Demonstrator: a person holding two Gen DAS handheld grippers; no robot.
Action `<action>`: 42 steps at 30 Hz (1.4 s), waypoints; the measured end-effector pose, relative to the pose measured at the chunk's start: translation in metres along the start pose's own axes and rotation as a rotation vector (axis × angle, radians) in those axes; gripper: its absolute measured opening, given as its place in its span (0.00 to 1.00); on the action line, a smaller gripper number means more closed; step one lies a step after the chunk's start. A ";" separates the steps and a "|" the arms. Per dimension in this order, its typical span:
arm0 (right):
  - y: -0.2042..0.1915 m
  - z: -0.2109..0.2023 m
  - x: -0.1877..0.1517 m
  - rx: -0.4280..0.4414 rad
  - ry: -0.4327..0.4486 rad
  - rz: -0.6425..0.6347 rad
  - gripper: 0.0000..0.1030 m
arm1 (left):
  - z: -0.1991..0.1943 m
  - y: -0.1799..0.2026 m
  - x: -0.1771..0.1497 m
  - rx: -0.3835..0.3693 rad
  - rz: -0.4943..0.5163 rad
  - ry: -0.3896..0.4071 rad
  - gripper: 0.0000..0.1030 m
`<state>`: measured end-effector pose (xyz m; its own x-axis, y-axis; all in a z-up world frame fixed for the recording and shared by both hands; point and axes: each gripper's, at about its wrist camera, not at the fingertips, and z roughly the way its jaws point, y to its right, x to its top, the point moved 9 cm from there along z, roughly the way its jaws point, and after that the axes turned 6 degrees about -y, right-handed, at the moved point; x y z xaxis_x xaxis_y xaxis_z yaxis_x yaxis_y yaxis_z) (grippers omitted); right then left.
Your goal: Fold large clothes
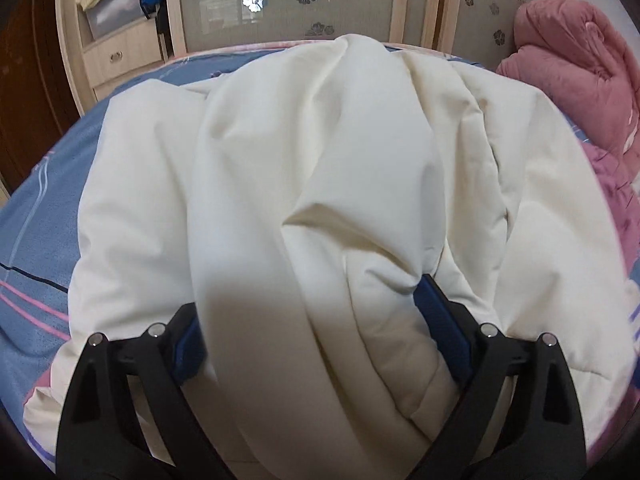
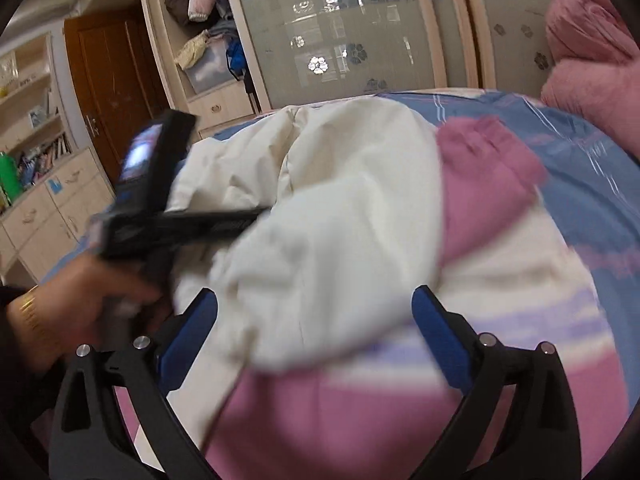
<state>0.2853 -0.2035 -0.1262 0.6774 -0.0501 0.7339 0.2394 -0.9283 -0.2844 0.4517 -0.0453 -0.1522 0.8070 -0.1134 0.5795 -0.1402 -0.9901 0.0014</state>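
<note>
Now | cream coat (image 1: 320, 184) lies bunched on the bed (image 1: 36, 240) | left gripper (image 1: 308, 312) jaws wide, a fold between, unpinched | right gripper (image 2: 316, 320) jaws wide over its edge | advice: pinch one layer, pull flat.

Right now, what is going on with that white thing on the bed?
A person with a handheld gripper in each hand is folding a bulky cream padded coat on a blue striped bed sheet. The left gripper stands wide, a thick fold of the coat bunched between its fingers. The right gripper is open over the coat's near edge, gripping nothing. A pink quilt is piled at the far right.
</note>
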 end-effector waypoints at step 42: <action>-0.060 -0.212 -0.129 -0.205 0.365 -0.224 0.99 | -0.264 -0.011 -0.268 -0.021 0.107 0.344 0.98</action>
<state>0.0363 -0.2195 -0.0729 0.3270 0.0675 0.9426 0.1849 -0.9827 0.0063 0.0854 0.0175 -0.0925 0.5472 -0.1785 0.8177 -0.2280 -0.9718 -0.0597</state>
